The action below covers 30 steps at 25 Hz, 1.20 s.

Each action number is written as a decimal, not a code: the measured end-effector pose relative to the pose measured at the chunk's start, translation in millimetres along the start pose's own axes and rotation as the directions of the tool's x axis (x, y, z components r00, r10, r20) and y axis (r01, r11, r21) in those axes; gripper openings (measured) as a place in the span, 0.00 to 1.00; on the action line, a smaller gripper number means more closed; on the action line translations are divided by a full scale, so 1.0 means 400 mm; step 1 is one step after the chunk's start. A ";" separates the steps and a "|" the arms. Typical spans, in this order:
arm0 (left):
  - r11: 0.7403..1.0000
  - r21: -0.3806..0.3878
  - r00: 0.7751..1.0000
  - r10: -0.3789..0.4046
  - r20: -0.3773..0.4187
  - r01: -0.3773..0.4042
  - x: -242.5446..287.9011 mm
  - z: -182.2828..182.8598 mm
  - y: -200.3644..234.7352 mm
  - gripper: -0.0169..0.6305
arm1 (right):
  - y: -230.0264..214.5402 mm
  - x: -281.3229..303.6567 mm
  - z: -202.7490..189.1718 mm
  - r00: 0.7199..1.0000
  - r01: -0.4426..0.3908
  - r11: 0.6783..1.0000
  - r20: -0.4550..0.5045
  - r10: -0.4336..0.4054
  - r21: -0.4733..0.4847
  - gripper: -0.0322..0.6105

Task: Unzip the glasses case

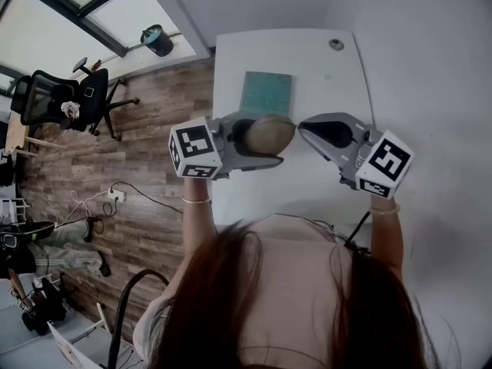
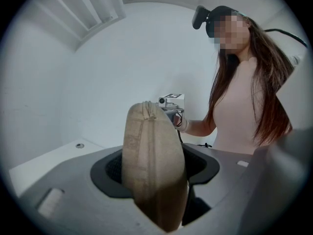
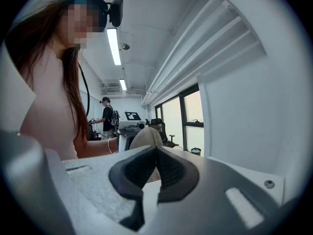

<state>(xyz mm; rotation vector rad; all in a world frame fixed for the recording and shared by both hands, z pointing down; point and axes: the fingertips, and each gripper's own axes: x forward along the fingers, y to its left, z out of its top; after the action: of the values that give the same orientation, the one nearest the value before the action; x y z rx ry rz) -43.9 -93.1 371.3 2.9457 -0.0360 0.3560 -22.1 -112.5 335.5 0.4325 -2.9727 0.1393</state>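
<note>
A tan fabric glasses case (image 1: 269, 134) is held above the white table (image 1: 307, 60), with my left gripper (image 1: 275, 140) shut on it. In the left gripper view the case (image 2: 151, 160) stands on end between the jaws of my left gripper (image 2: 154, 180), its seam facing the camera. My right gripper (image 1: 304, 128) sits just right of the case's end, jaws shut. In the right gripper view, the dark pads (image 3: 168, 173) of my right gripper (image 3: 156, 153) meet with nothing visible between them, and the case (image 3: 146, 135) shows just beyond. I cannot tell whether they touch.
A green mat (image 1: 267, 92) lies on the table beyond the grippers, and a round grommet (image 1: 336, 44) sits near the far edge. A white wall runs along the right. Left of the table are wooden floor, an office chair (image 1: 61, 98) and a dark bin (image 1: 157, 39).
</note>
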 end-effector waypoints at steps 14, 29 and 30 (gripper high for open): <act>0.997 -0.070 0.984 -0.006 0.177 0.019 -0.011 0.033 0.001 0.48 | 0.000 0.000 0.005 0.999 0.001 1.000 0.037 -0.002 0.028 0.06; 0.995 -0.100 0.956 0.004 0.294 0.027 -0.022 0.062 0.011 0.48 | -0.003 0.001 0.002 0.998 0.015 0.998 0.063 -0.019 0.057 0.06; 0.994 -0.102 0.954 0.005 0.299 0.027 -0.023 0.063 0.011 0.48 | -0.003 0.002 0.002 0.998 0.014 0.998 0.063 -0.018 0.059 0.06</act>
<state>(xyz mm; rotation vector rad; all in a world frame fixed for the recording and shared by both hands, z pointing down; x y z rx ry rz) -47.0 -102.0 345.8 2.8646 -0.0754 -0.0949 -22.6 -113.9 334.9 0.4766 -3.0327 0.2149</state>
